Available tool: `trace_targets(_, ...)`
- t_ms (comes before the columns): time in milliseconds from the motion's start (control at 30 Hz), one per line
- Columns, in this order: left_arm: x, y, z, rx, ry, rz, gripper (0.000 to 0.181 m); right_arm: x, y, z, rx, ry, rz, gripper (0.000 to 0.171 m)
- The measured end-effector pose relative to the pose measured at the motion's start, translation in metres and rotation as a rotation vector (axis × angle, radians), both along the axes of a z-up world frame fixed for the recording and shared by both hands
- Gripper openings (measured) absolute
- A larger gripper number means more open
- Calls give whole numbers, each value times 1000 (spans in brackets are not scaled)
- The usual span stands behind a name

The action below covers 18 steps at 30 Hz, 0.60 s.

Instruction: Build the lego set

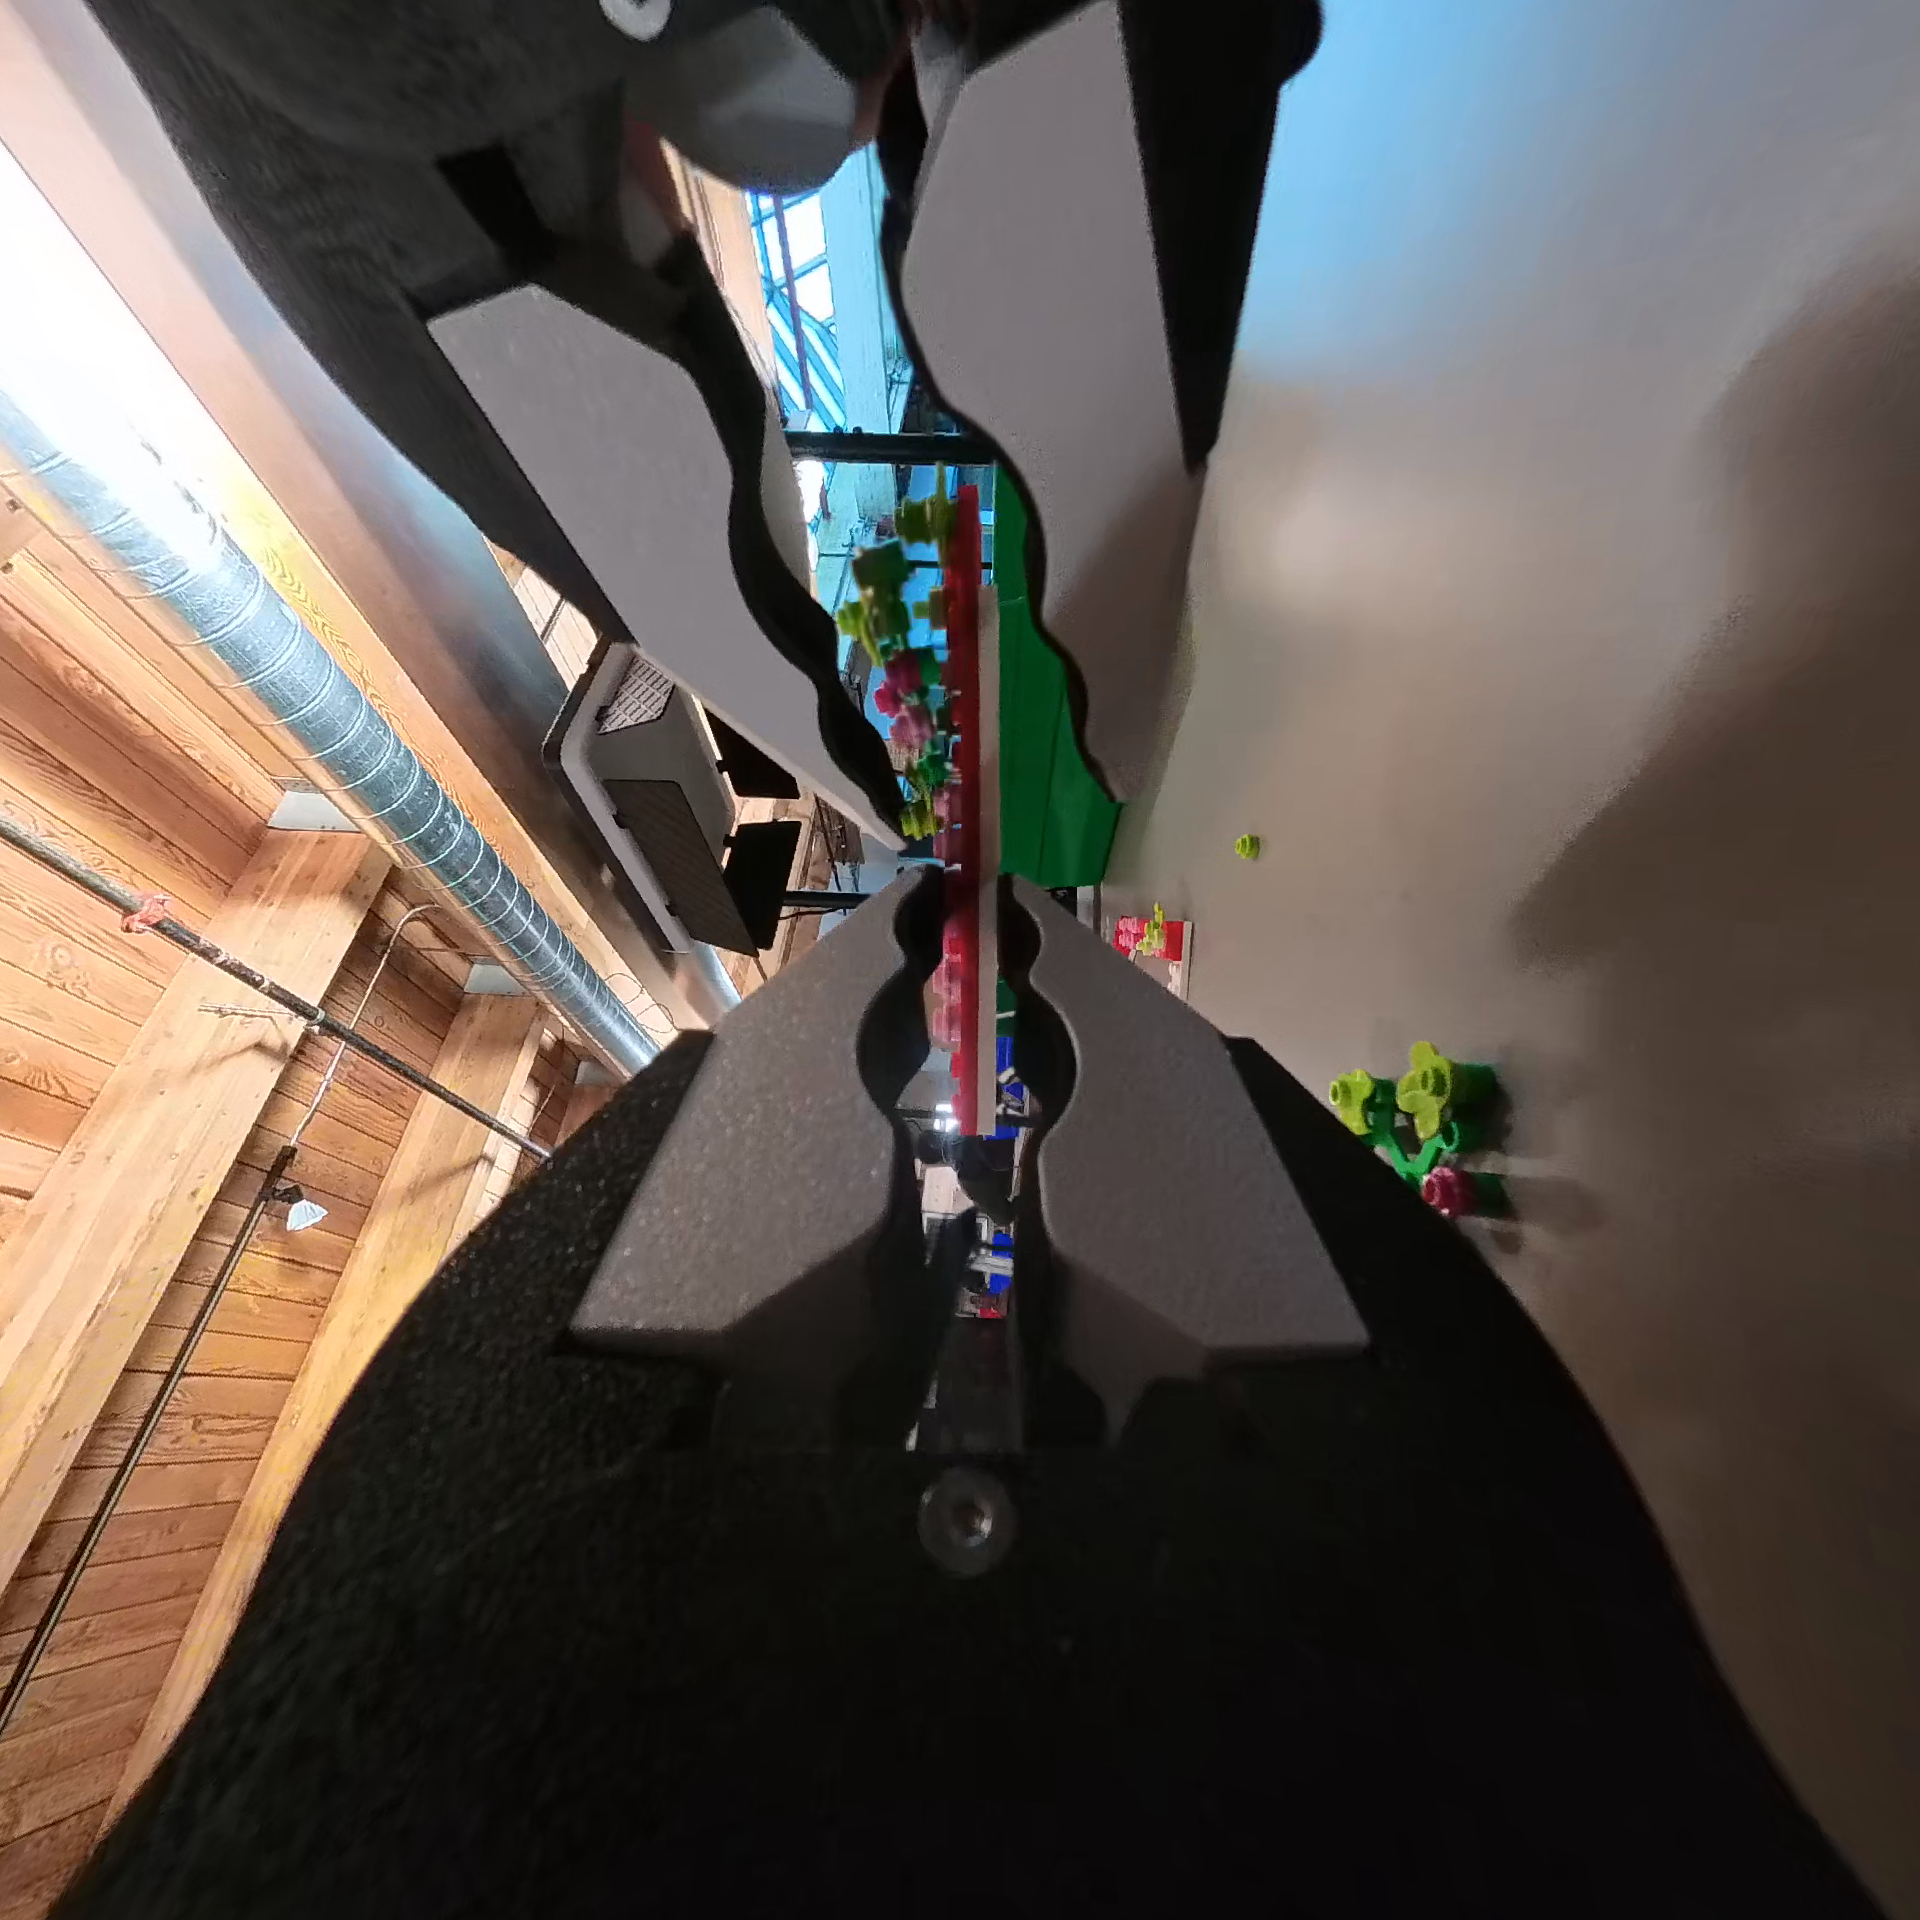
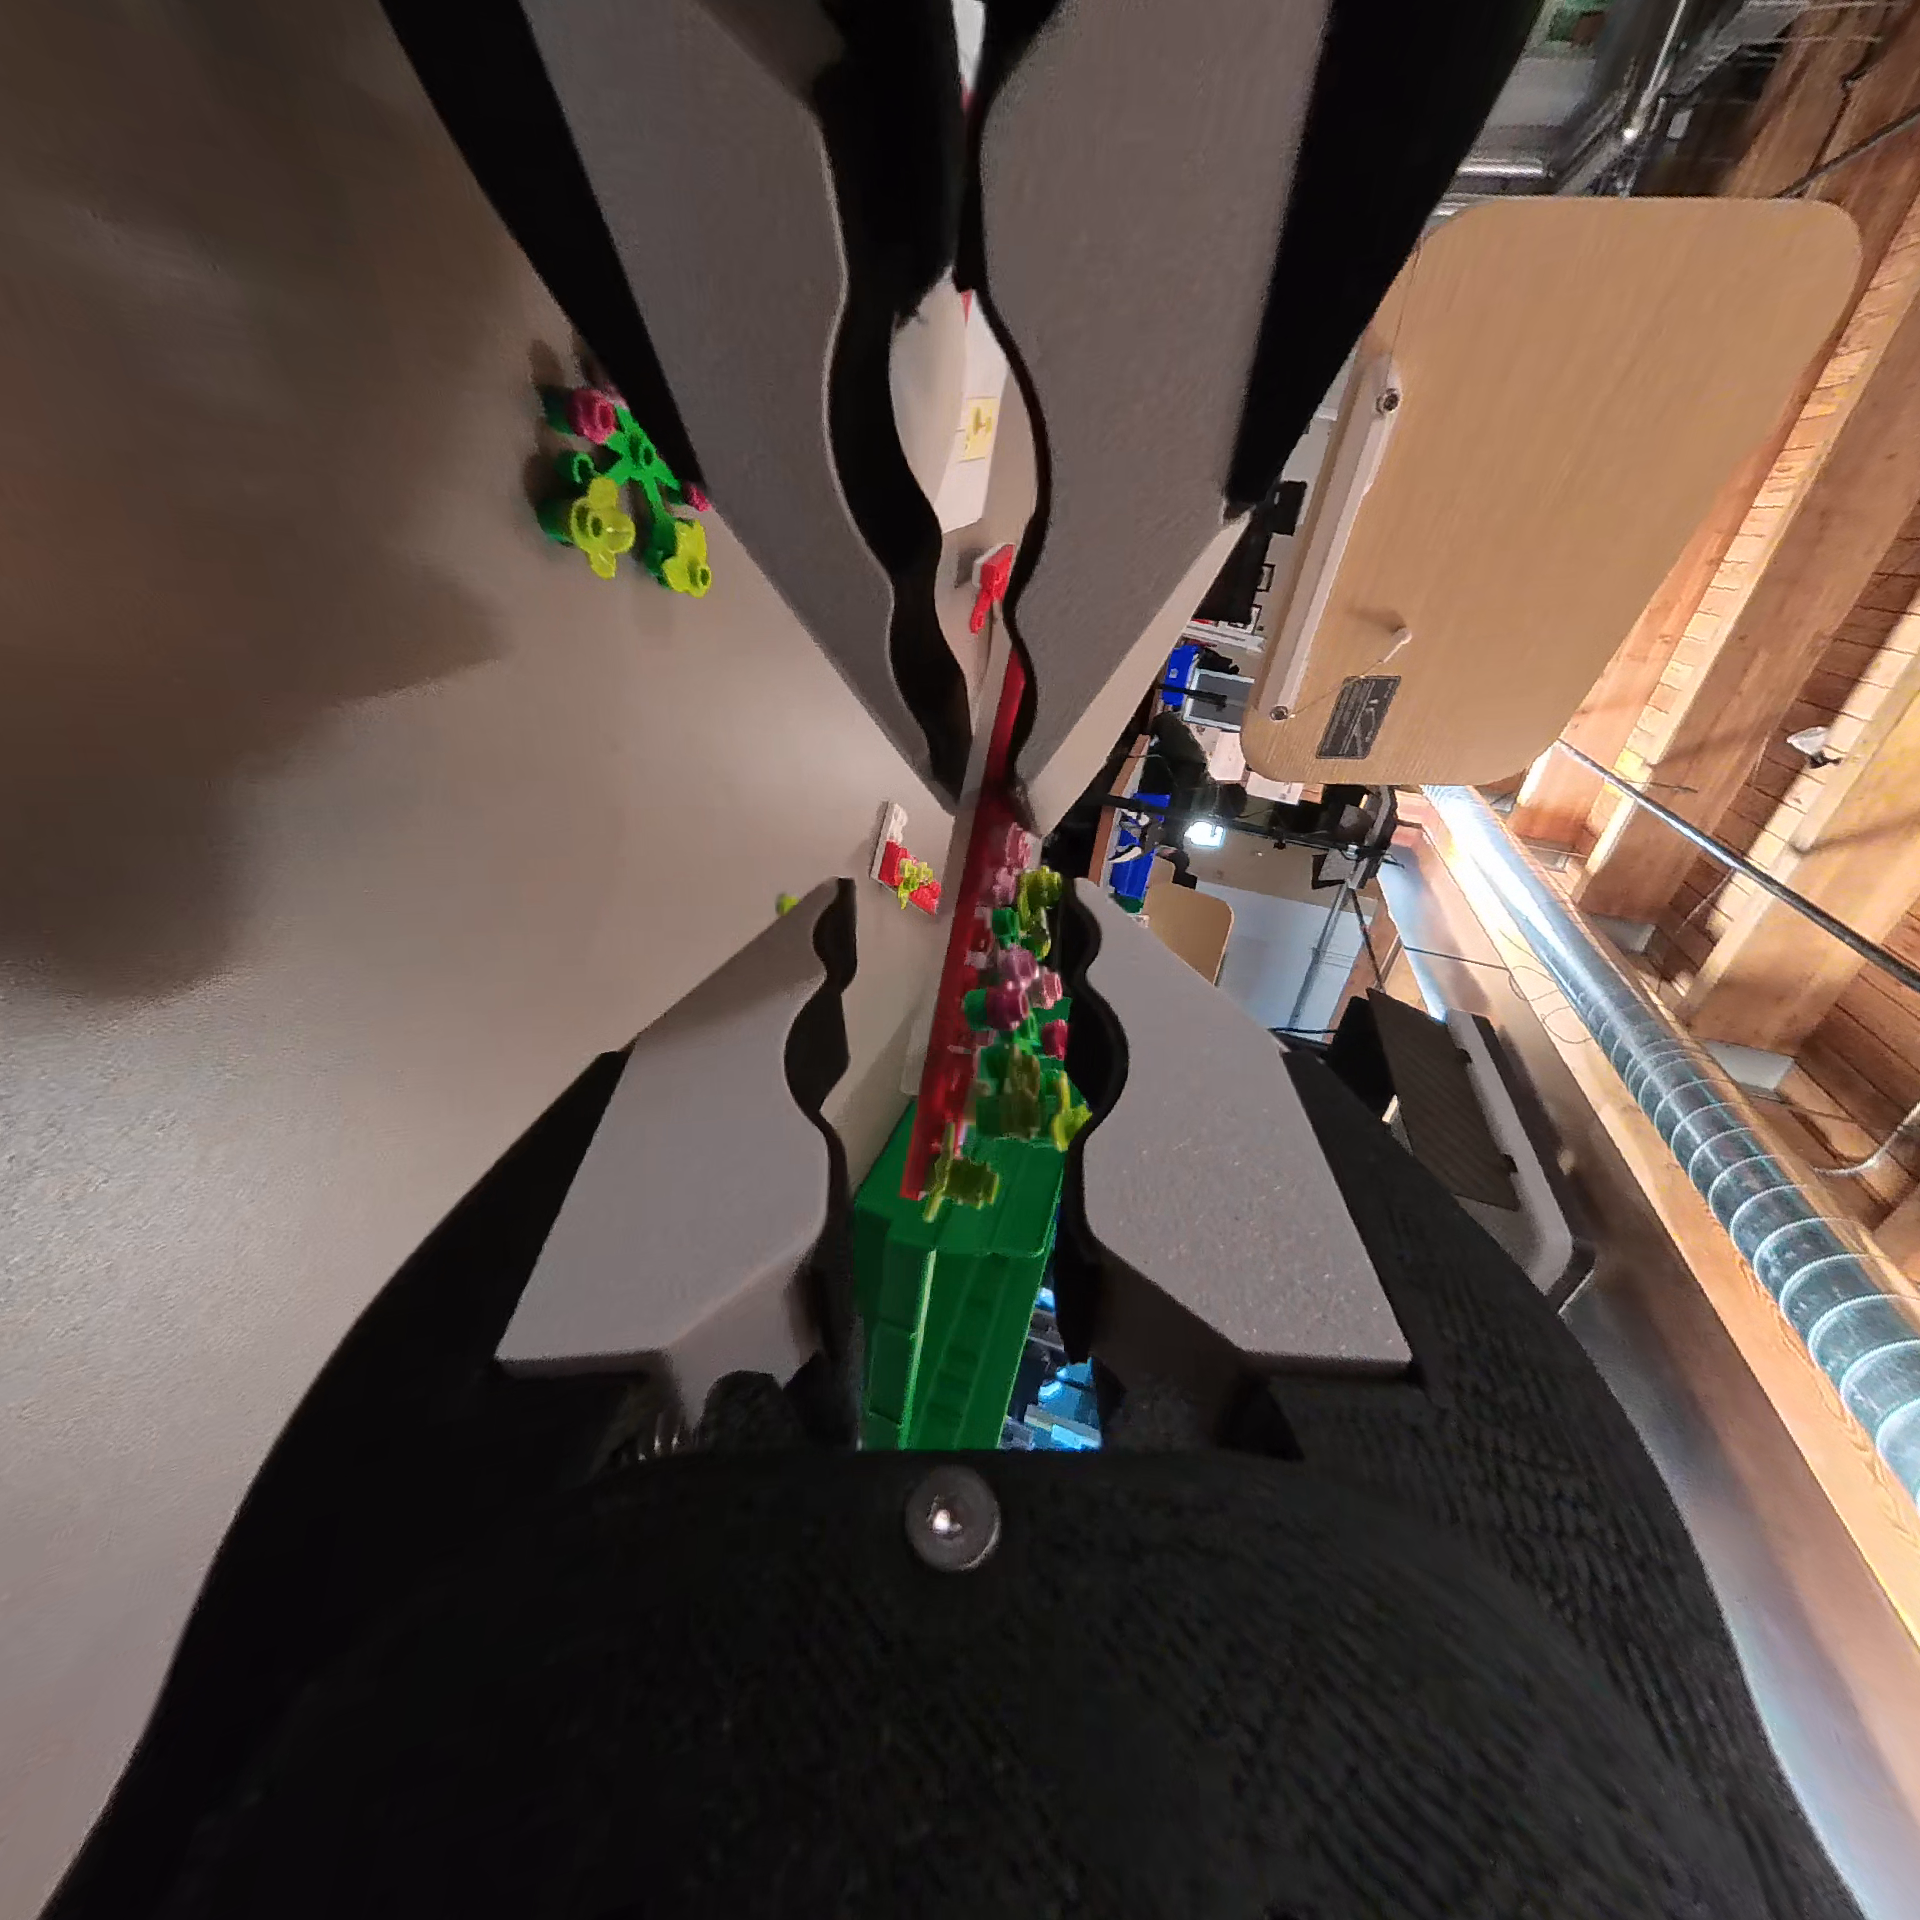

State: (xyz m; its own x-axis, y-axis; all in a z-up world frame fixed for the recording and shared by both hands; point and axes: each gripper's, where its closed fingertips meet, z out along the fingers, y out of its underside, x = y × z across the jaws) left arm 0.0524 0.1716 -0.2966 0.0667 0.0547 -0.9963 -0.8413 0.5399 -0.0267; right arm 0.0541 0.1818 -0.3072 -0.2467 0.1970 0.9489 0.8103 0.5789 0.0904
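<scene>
Both ends of the red plate assembly [image 1: 966, 831] are clamped mid-air above the table [image 1: 1455, 623], left gripper [image 1: 971, 894] and right gripper [image 2: 961, 883] facing, so squeezing should be kept even or flowers [image 2: 1013, 997] get knocked off.

The right gripper [image 2: 961, 894] is seen clamped on a green block [image 2: 951, 1299], from which a red plate [image 2: 961, 997] studded with pink and lime flowers [image 2: 1013, 1029] extends forward. The plate's far end is pinched by the left gripper [image 2: 987, 774] opposite (fingers nearly closed). A loose flower cluster [image 2: 623, 499] is seen on the table [image 2: 312, 1039], well left of the tips.
</scene>
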Motion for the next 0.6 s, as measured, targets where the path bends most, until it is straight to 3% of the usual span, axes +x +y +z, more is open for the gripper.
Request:
trace_targets(200, 1, -1, 0, -9, -6, -6, 6, 0, 2, 7, 21, 30, -6, 22)
trace_targets(600, 2, -3, -1, -57, -36, -30, 5, 0, 0, 9, 28, 4, 26, 17)
